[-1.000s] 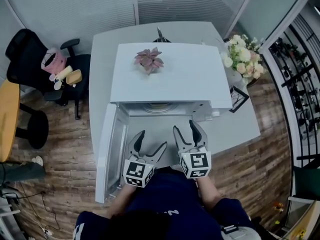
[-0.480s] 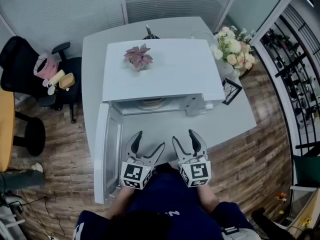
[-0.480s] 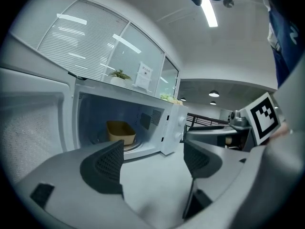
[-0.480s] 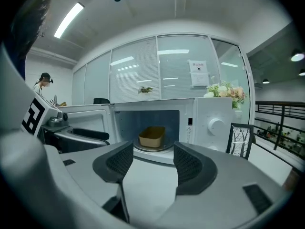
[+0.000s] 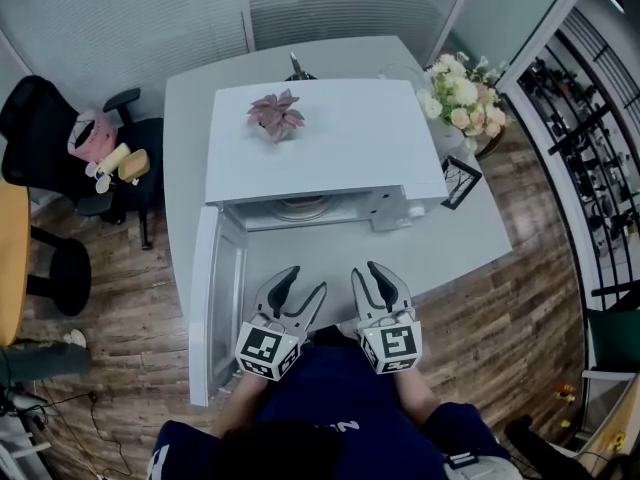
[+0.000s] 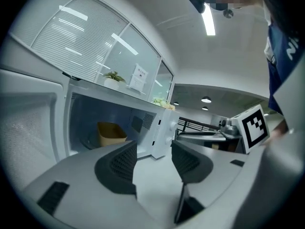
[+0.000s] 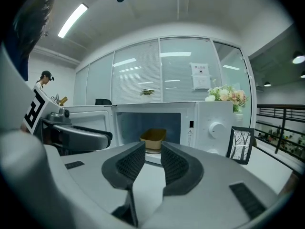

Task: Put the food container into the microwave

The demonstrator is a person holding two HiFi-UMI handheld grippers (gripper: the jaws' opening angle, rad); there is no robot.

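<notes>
Since the container [image 7: 153, 136] already sits inside the microwave [image 5: 330, 143], and the left gripper [image 5: 305, 280] and right gripper [image 5: 367, 269] hover empty before it, jaws just narrowed to half apart, the door [image 5: 215, 298] is probably best swung shut by the left one, pushing steadily near its free edge.

Nothing here that I can read outright. The white paper sheet [image 7: 200, 82] on the glass partition carries print, but it is too small to make out. On the white microwave's front panel sits a small label with a triangle [image 7: 190, 132], its words unreadable. The white lettering [image 6: 290, 49] on my navy shirt is cut off at the edge. The black-and-white square markers [image 5: 267, 348] on my white cubes show patterns only, no letters.
</notes>
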